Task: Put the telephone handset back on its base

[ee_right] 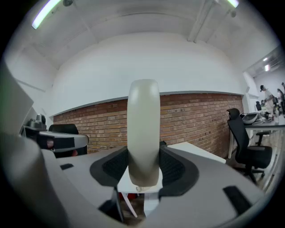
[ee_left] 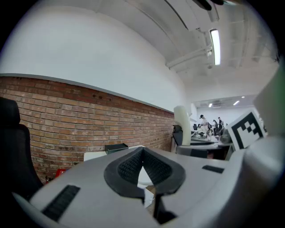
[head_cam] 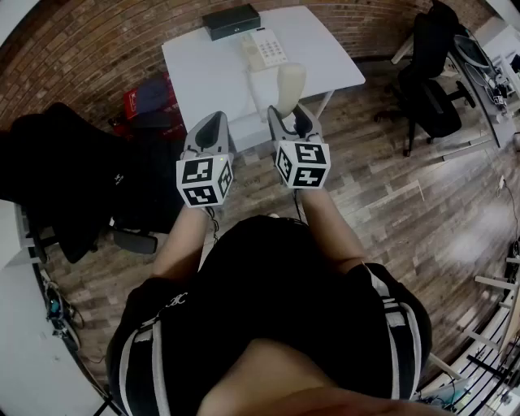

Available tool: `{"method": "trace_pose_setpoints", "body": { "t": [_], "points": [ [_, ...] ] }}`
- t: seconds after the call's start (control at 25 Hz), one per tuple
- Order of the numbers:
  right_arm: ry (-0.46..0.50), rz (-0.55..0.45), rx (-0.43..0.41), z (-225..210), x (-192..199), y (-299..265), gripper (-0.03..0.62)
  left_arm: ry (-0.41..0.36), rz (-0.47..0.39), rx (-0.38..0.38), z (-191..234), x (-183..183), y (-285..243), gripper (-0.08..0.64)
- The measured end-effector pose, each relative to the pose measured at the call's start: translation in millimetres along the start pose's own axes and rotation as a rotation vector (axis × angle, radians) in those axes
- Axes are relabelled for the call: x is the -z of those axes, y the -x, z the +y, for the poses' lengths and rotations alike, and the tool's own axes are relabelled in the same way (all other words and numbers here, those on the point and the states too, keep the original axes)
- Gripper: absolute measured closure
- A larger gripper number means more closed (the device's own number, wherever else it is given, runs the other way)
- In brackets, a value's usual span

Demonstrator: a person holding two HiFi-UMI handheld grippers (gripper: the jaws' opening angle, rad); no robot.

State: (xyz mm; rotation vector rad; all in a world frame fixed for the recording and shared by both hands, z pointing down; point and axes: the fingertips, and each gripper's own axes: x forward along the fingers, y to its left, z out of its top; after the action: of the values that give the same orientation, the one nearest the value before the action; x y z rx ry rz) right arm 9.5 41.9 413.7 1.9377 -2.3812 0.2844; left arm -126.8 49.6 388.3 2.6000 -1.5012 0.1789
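A cream telephone handset (head_cam: pixel 288 85) stands upright between the fingers of my right gripper (head_cam: pixel 291 114), in front of the near edge of the white table (head_cam: pixel 203 73). In the right gripper view the handset (ee_right: pixel 143 129) fills the gap and both pads of the right gripper (ee_right: pixel 143 168) press on its lower end. The cream telephone base (head_cam: pixel 264 47) with its keypad lies at the far middle of the table, beyond the handset. My left gripper (head_cam: pixel 213 126) hangs beside the right one, short of the table. The left gripper (ee_left: pixel 142 153) has its fingertips together and holds nothing.
A black box (head_cam: pixel 231 20) sits at the table's far edge behind the base. A red item (head_cam: pixel 140 99) lies under the table's left side. A black office chair (head_cam: pixel 429 89) stands at the right, dark chairs and clothing (head_cam: pixel 65 179) at the left, on wooden flooring.
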Motion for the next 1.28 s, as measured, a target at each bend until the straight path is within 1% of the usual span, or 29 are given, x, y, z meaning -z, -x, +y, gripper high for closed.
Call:
{"method": "trace_pose_setpoints", "body": {
  "t": [0.12, 0.32, 0.6, 0.92, 1.16, 1.28],
  "points": [
    [0.001, -0.005, -0.001, 0.4, -1.1, -1.1, 0.393, -0.002, 0.000, -0.006, 1.5, -1.2, -1.1, 0.557],
    [-0.031, -0.022, -0.011, -2.1, -2.0, -1.0, 0.393, -0.001, 0.014, -0.017, 1.1, 2.1, -4.0, 0.557],
    [-0.019, -0.013, -0.030, -10.6, -1.5, -2.2, 0.393, -0.006, 0.029, -0.029, -7.9, 5.3, -13.6, 0.558],
    [-0.011, -0.017, -0.074, -34.2, -6.9, -1.6, 0.393, -0.008, 0.021, -0.055, -31.7, 0.7, -33.3, 0.557],
    [-0.005, -0.012, -0.109, -49.7, -7.6, 0.0, 0.393, 0.012, 0.025, -0.094, -45.0, 4.9, -39.7, 0.558],
    [-0.007, -0.014, -0.124, -54.6, -8.0, 2.2, 0.393, 0.014, 0.034, -0.101, -50.8, 8.8, -41.6, 0.558]
  ]
}}
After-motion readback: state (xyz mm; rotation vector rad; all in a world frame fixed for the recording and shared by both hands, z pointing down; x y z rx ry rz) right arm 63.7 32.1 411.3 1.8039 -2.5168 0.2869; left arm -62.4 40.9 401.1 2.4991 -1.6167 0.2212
